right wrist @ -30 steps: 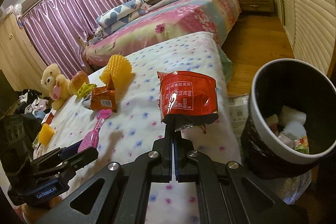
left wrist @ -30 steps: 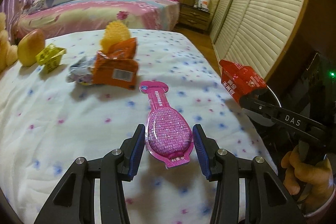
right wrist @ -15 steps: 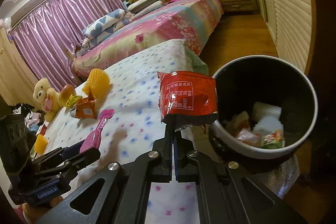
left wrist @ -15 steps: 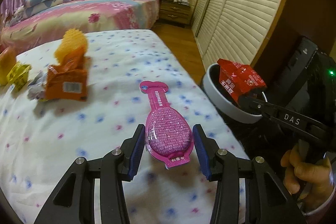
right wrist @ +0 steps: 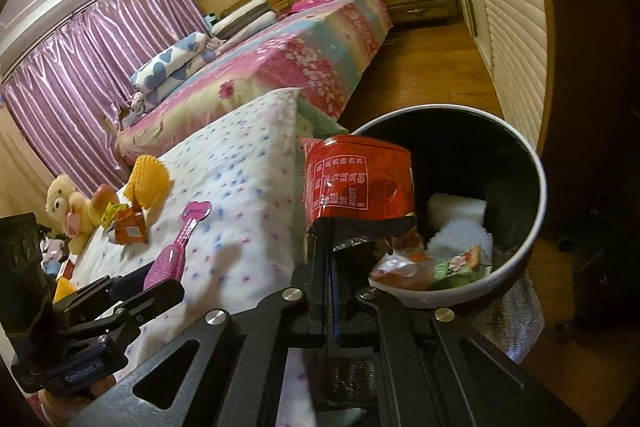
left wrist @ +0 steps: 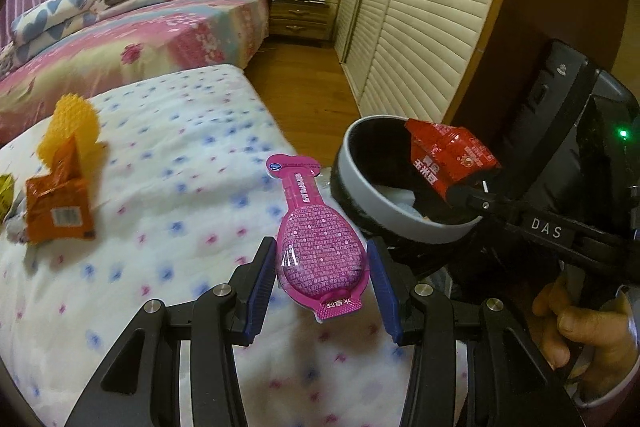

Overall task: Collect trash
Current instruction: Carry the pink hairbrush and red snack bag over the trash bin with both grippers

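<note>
My left gripper (left wrist: 322, 279) is shut on a pink spoon-shaped packet (left wrist: 320, 247), its blue pads against the packet's wide end, held above the spotted bedsheet (left wrist: 180, 155). Just to its right is the black bin with a grey rim (left wrist: 360, 183). My right gripper (right wrist: 330, 239) is shut on the lower edge of a crumpled red wrapper (right wrist: 356, 183), which hangs at the near rim of the bin (right wrist: 536, 195). In the left wrist view the red wrapper (left wrist: 448, 155) sits over the bin's opening. The right wrist view shows the pink packet (right wrist: 172, 259) in the left gripper (right wrist: 136, 287) at lower left.
An orange snack bag (left wrist: 60, 203) and a yellow honeycomb piece (left wrist: 74, 123) lie on the sheet at left. White and coloured trash (right wrist: 456, 239) fills the bin's bottom. Slatted wardrobe doors (left wrist: 420, 27) stand right of the wooden floor. A plush toy (right wrist: 64, 195) sits at far left.
Both grippers have swung right, away from the bed's litter. The bin has come into the left wrist view, and the red wrapper has moved from over the sheet to the bin's rim.
</note>
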A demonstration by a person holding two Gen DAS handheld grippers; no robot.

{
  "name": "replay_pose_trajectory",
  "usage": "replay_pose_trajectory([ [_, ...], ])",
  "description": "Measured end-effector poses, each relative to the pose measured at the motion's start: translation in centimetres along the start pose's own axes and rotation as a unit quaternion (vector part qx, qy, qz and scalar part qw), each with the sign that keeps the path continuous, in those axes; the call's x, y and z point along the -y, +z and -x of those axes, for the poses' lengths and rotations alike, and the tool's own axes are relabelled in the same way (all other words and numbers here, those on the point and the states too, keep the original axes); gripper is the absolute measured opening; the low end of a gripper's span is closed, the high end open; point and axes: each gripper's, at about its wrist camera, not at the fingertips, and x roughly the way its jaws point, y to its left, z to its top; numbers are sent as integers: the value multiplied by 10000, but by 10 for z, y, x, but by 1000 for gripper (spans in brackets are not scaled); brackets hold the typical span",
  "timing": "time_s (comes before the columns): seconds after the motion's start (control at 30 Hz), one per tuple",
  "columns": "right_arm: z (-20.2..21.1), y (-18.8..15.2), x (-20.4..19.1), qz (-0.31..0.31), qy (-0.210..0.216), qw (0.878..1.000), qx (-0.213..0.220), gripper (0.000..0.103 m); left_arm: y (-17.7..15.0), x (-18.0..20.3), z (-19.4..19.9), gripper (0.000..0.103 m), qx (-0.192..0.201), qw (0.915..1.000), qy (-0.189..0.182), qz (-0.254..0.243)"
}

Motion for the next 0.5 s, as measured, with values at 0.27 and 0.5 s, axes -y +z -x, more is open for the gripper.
replay_pose_trajectory([
  [0.27, 0, 2, 17, -142, -113, 9998, 0, 0, 11, 15, -16, 44, -12, 9996, -148, -241],
  [0.5, -3, 5, 31, -254, -172, 9995, -38, 0, 19, 27, -30, 44, -40, 9992, -202, -334],
])
